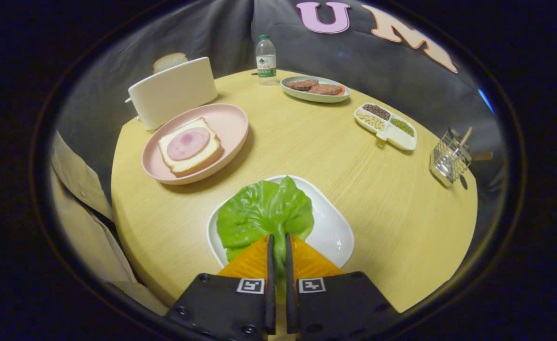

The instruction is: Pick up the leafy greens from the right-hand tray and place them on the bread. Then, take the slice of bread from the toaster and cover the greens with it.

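A green lettuce leaf (262, 213) lies over the white tray (331, 227) just ahead of my fingers. My gripper (278, 239) is shut on the leaf's near edge, the thin green pinched between the two orange-backed fingers (252, 263). Beyond and to the left, a pink plate (231, 124) holds a slice of bread (193, 158) topped with a round of ham (188, 143). Behind that plate stands a white toaster (174, 92) with a second slice of bread (169, 61) sticking out of its top.
The round wooden table (335, 161) also bears a water bottle (266, 60), a green dish of patties (315, 88), a divided dish of beans (386, 126) and a wire rack (450, 158) at the right rim. A person's beige sleeve (82, 213) hangs at the left.
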